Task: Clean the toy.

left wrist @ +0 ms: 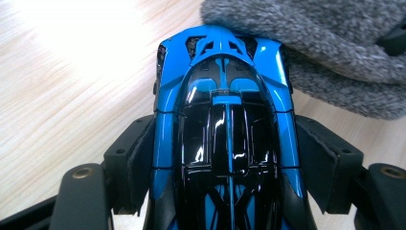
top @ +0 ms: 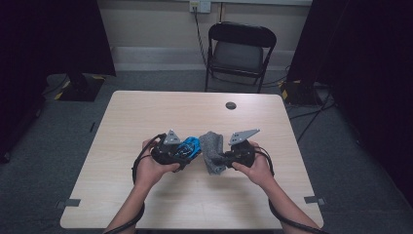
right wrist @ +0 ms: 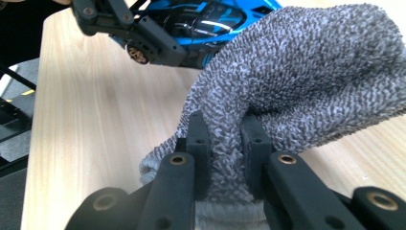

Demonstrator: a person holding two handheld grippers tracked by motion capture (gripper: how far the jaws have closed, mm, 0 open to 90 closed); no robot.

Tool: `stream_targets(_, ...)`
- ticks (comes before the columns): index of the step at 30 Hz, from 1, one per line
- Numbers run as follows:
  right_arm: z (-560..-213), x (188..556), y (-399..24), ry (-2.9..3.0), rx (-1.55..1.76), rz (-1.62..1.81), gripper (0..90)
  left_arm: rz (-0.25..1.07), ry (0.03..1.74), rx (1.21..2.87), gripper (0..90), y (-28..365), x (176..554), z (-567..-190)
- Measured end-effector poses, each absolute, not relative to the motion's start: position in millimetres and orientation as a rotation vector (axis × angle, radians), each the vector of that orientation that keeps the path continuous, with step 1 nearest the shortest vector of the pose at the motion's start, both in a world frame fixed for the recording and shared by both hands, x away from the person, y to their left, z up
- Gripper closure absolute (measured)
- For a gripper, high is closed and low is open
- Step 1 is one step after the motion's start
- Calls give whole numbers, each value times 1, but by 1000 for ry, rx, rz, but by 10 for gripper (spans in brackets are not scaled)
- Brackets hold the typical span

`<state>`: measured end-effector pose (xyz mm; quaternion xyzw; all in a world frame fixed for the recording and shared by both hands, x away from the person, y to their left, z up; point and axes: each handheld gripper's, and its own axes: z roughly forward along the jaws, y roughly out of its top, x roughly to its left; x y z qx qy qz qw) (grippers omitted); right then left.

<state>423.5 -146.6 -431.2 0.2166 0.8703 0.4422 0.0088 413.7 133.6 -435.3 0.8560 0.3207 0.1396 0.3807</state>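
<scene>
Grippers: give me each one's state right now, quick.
Left gripper: shut on the blue toy car, jaws clamped against its sides.
Right gripper: shut on the grey cloth, a fold pinched between its jaws.

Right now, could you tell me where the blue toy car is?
In the high view, the blue toy car sits mid-table, clamped in the left gripper, touching the grey cloth.

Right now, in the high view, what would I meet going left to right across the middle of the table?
Left claw → blue toy car → grey cloth → right claw.
</scene>
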Motion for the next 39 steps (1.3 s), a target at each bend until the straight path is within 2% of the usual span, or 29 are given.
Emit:
stream_targets(10,-437,418,-146,2746,669,1342,782,359,868,2178,282,142,417,-438)
stream_targets(27,-441,421,-171,2640,824,1218,782,364,877,2144,283,146,416,-427)
stream_targets(39,-438,422,-150,2654,780,1270,782,359,851,2129,283,139,412,-417)
